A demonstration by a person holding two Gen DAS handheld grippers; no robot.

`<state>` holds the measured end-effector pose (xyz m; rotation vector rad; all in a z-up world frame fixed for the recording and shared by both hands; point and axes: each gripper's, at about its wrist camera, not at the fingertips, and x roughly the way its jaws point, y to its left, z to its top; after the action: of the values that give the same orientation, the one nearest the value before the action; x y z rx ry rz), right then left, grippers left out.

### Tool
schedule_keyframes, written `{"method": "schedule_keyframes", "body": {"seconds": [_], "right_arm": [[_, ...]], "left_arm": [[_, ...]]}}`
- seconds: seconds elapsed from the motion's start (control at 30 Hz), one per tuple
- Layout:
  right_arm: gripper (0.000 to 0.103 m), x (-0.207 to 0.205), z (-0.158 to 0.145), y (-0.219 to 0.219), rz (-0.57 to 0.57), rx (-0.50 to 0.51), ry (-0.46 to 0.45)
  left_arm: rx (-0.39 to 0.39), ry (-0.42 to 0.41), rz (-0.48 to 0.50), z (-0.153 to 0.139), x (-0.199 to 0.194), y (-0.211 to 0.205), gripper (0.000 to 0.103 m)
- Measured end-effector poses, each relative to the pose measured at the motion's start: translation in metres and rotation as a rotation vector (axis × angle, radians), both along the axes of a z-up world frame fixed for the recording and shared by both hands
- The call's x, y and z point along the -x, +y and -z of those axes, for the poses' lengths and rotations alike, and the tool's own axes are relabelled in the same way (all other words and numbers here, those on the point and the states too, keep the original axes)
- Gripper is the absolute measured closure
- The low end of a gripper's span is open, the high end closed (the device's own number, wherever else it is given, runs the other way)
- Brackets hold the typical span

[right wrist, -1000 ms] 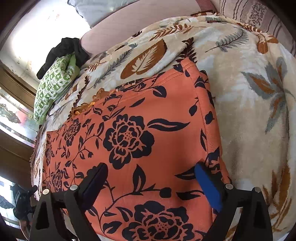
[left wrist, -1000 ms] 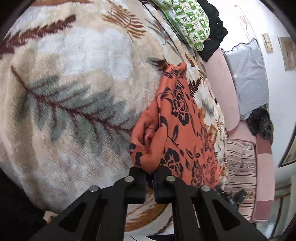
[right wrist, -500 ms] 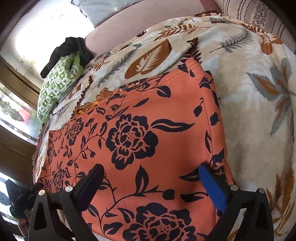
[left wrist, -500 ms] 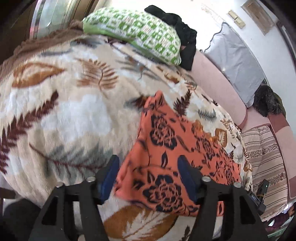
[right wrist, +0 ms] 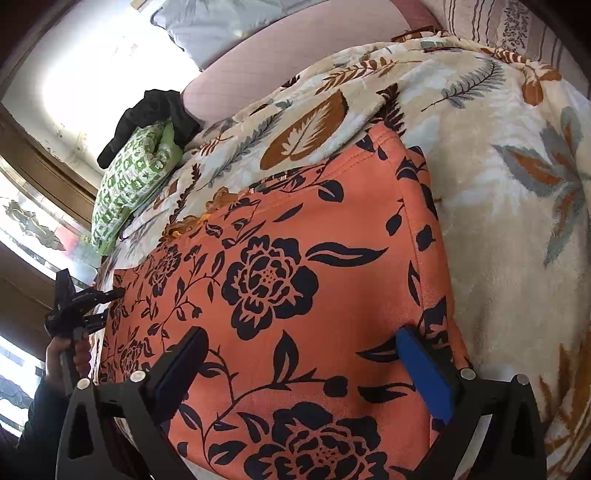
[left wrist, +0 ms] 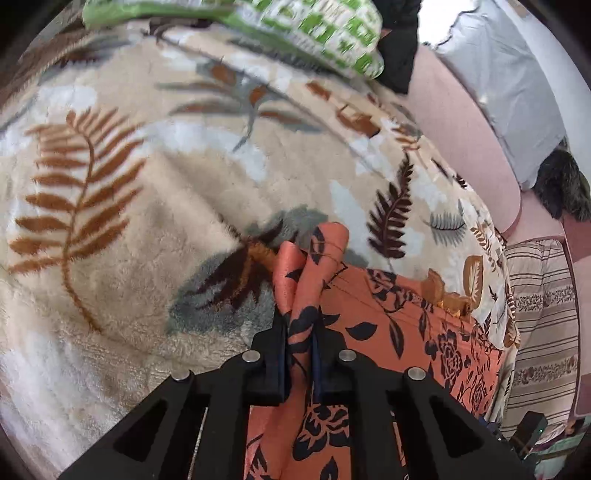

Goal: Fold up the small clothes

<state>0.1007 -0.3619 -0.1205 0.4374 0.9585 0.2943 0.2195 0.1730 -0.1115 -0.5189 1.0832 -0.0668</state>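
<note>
An orange garment with a black flower print (right wrist: 303,280) lies spread on a leaf-patterned blanket (right wrist: 509,206). In the left wrist view my left gripper (left wrist: 300,354) is shut on a bunched corner of the garment (left wrist: 306,280), with the rest of the cloth trailing right. In the right wrist view my right gripper (right wrist: 306,365) is open, its fingers wide apart over the garment's near edge, holding nothing. The left gripper also shows in the right wrist view (right wrist: 92,306) at the garment's far left corner.
A green-and-white pillow (left wrist: 303,33) and a black cloth (left wrist: 399,51) lie at the head of the bed. A pink headboard (left wrist: 461,140), a grey pillow (left wrist: 517,85) and a striped cushion (left wrist: 543,314) lie to the right.
My left gripper was shut on the cloth, opened half a second ago, and is now shut on a bunched corner. My right gripper stayed open, almost still over the garment.
</note>
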Motion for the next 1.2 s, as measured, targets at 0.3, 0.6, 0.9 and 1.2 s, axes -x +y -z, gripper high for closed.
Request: {"method": "schedule_keyframes", "body": {"seconds": [0.3,0.6,0.9,1.2], "right_arm": [[0.0,-0.001,0.0,0.0,-0.009,-0.004,-0.004],[0.001,-0.05,-0.056,-0.019,-0.048,-0.279,-0.072],[0.004,-0.099,-0.014,-0.087,0.408,-0.427,0.071],[0.006,-0.038,0.003,-0.034,0.197,-0.341,0.171]], "left_arm": [[-0.148,-0.001,-0.025,0.002,0.015,-0.008,0.077],[-0.195,-0.151,-0.027,-0.052,0.104,-0.024,0.052],[-0.191,-0.143,0.011,-0.047,0.169,-0.044,0.038],[-0.122,-0.159,0.046,-0.06,0.194,-0.055,0.038]]}}
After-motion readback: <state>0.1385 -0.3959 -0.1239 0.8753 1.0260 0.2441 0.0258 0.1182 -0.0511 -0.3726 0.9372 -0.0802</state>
